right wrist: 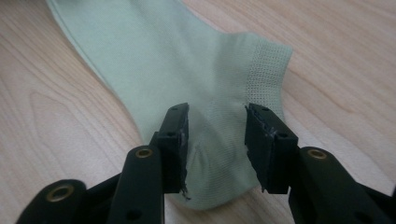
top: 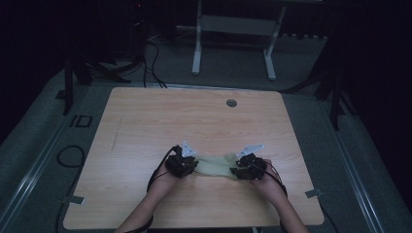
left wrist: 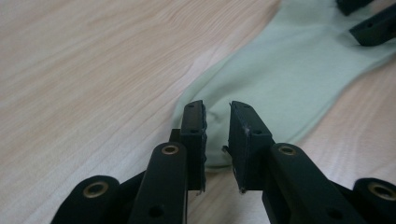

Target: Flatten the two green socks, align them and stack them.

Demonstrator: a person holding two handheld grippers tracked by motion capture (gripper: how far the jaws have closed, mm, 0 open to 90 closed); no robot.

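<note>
A pale green sock (top: 216, 165) lies flat on the wooden table (top: 194, 121) near its front edge, stretched between my two grippers. My left gripper (top: 194, 165) is at the sock's left end. In the left gripper view the jaws (left wrist: 217, 109) stand a small gap apart over the rounded toe end of the sock (left wrist: 289, 74). My right gripper (top: 235, 170) is at the other end. Its jaws (right wrist: 217, 112) stand wider apart, open over the heel, with the ribbed cuff of the sock (right wrist: 154, 51) just beyond. The right gripper's fingers (left wrist: 373, 28) also show in the left gripper view.
A round grommet hole (top: 231, 103) sits near the table's far edge. Beyond the table a white desk frame (top: 233, 29) stands on the grey floor. Cables (top: 70, 155) lie on the floor at the left.
</note>
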